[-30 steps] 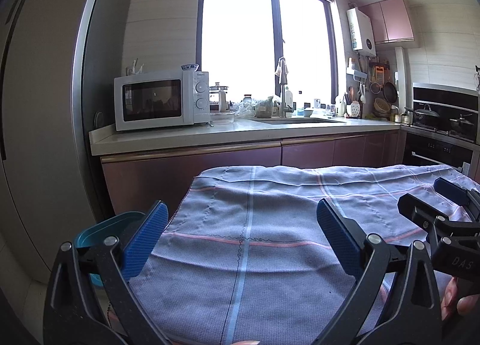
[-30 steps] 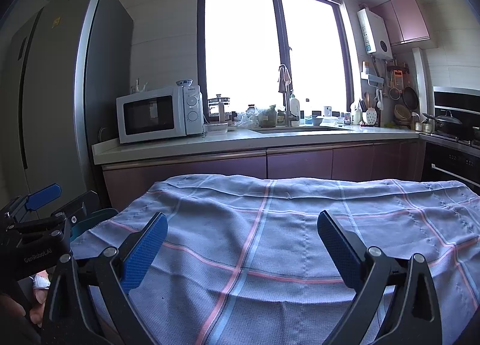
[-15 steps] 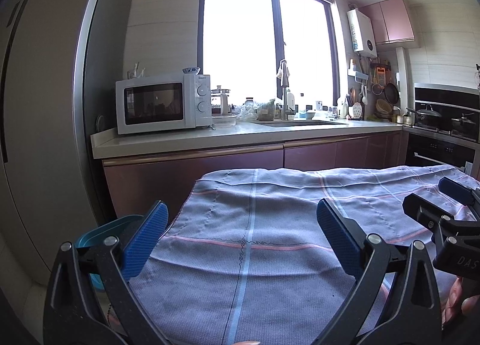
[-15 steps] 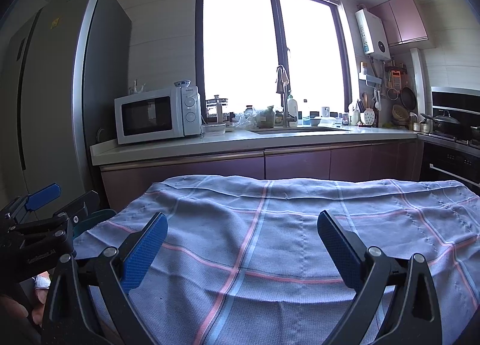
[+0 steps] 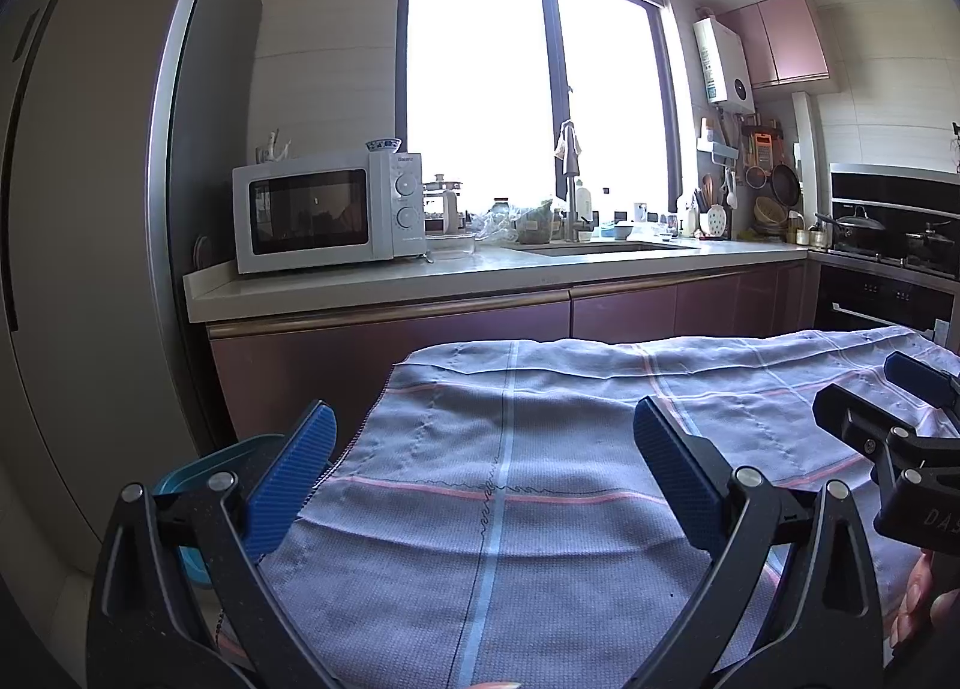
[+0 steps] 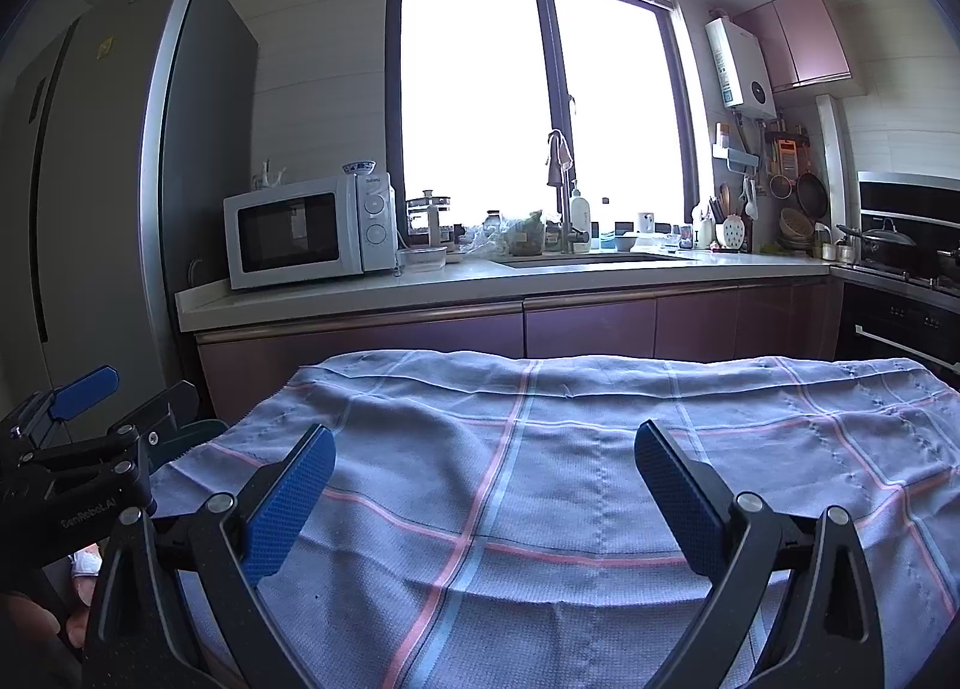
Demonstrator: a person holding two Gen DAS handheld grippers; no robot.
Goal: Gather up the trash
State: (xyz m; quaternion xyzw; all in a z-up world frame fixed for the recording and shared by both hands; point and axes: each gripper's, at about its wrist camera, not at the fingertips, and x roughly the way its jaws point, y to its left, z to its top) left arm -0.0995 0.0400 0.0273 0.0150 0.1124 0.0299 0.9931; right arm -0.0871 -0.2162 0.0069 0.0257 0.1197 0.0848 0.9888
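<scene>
My left gripper (image 5: 483, 470) is open and empty, held above a table covered by a blue-grey checked cloth (image 5: 540, 509). My right gripper (image 6: 485, 476) is open and empty above the same cloth (image 6: 570, 479). Each gripper shows in the other's view: the right one at the right edge (image 5: 900, 425), the left one at the left edge (image 6: 84, 425). A teal bin (image 5: 180, 485) stands on the floor beside the table's left edge, partly hidden by my left finger. No trash shows on the cloth.
A tall grey fridge (image 5: 90, 209) stands at the left. A counter (image 5: 480, 275) behind the table carries a white microwave (image 5: 327, 212), a sink with a tap (image 5: 570, 197) and jars. A stove with pans (image 5: 888, 233) is at the right.
Both views have tilted slightly upward, so the counter and microwave sit a little lower in frame. Both grippers stay open and empty.
</scene>
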